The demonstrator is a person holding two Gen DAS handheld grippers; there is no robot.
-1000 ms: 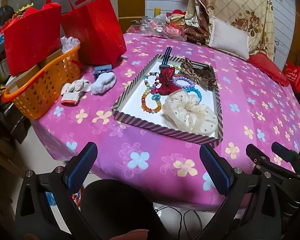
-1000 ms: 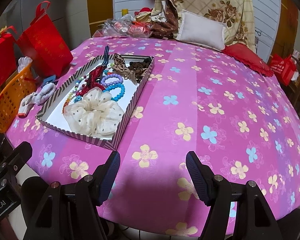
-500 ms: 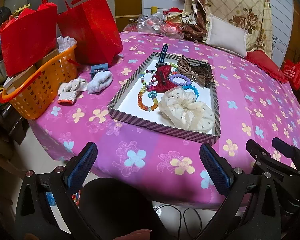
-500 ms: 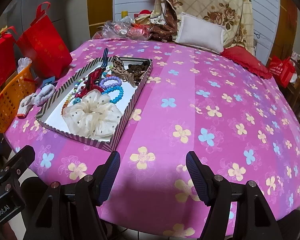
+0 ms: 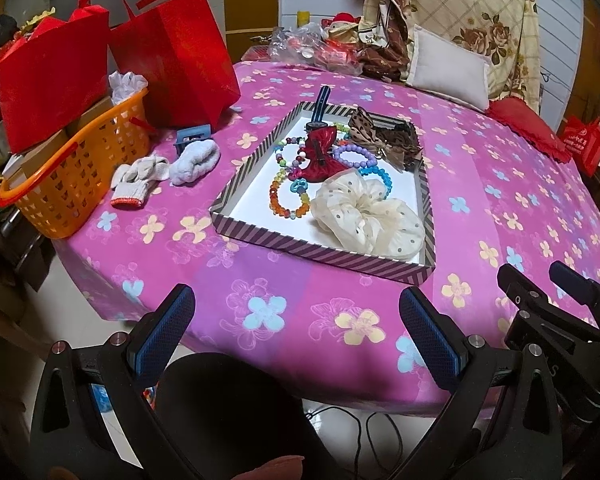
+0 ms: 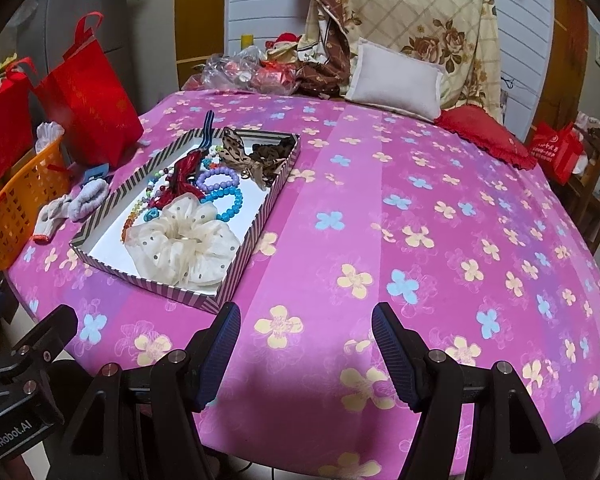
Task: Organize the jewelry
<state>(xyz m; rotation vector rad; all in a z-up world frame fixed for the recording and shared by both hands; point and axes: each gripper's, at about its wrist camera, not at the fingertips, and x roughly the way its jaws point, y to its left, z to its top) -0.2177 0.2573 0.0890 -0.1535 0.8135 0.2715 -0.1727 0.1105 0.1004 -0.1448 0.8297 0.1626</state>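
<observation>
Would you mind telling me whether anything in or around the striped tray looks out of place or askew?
One thing: a dark blue striped strap pokes over the far rim of the striped tray instead of lying inside. The bracelets, bows and cream scrunchie are heaped together unsorted. Nothing looks spilled or damaged.

The left tongs (image 5: pixel 296 322) gape empty before the striped tray (image 5: pixel 320 246) holding a cream scrunchie (image 5: pixel 368 216).

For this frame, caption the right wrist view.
Open right claw hovers before striped tray of scrunchie and bead bracelets.
</observation>
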